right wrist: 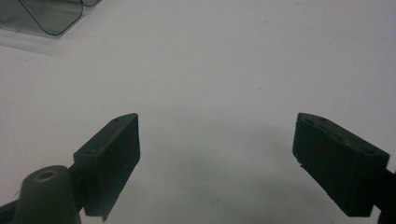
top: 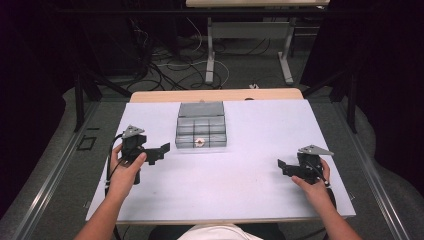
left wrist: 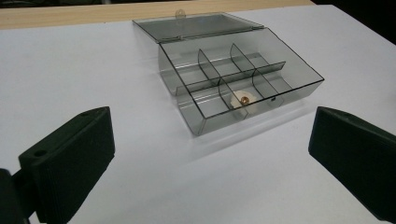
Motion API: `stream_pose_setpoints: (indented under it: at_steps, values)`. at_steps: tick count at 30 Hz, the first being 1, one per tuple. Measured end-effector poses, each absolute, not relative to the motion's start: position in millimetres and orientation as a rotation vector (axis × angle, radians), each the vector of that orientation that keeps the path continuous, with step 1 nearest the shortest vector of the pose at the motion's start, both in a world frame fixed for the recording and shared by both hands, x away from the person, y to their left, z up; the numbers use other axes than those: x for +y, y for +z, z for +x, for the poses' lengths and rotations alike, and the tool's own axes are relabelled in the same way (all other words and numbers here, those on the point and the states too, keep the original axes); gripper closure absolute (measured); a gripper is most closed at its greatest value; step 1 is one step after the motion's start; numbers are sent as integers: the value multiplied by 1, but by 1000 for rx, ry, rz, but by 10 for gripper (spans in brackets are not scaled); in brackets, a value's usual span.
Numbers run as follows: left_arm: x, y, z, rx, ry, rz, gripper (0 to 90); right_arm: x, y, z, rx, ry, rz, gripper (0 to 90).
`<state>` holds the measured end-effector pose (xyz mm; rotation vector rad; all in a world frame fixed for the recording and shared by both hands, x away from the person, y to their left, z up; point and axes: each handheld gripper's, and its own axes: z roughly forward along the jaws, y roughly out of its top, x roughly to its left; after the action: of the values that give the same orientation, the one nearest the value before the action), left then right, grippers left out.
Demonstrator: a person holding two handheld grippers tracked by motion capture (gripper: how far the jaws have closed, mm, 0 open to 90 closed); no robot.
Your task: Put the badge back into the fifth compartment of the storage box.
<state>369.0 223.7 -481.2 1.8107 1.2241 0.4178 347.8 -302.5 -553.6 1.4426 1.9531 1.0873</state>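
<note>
At about nine o'clock on the white table (top: 250,190), the left gripper (left wrist: 210,154) hovers with jaws spread wide and empty, aimed at the smoked-plastic compartment box (left wrist: 243,84) near twelve o'clock. Its lid (left wrist: 198,25) lies folded back, and a small round brass-centred piece (left wrist: 244,98) sits in the front middle compartment (exact type unclear). The right gripper (right wrist: 217,158) waits at three o'clock, likewise released, well apart. This looks like the approach step; next, the left gripper likely needs to advance toward the box.
</note>
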Motion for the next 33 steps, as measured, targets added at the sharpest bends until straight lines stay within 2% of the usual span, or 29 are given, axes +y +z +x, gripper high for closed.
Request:
stream_pose_setpoints:
  at_steps: [11, 19, 33]
  values:
    - [259, -492, 348, 1262, 477, 1764, 5, -303, -554, 347, 1949, 1080, 1447, 147]
    - [283, -513, 340, 1326, 465, 1708, 5, -302, -554, 346, 1943, 1081, 1459, 146]
    - [291, -538, 337, 1351, 465, 1748, 5, -303, -553, 347, 1953, 1075, 1443, 147]
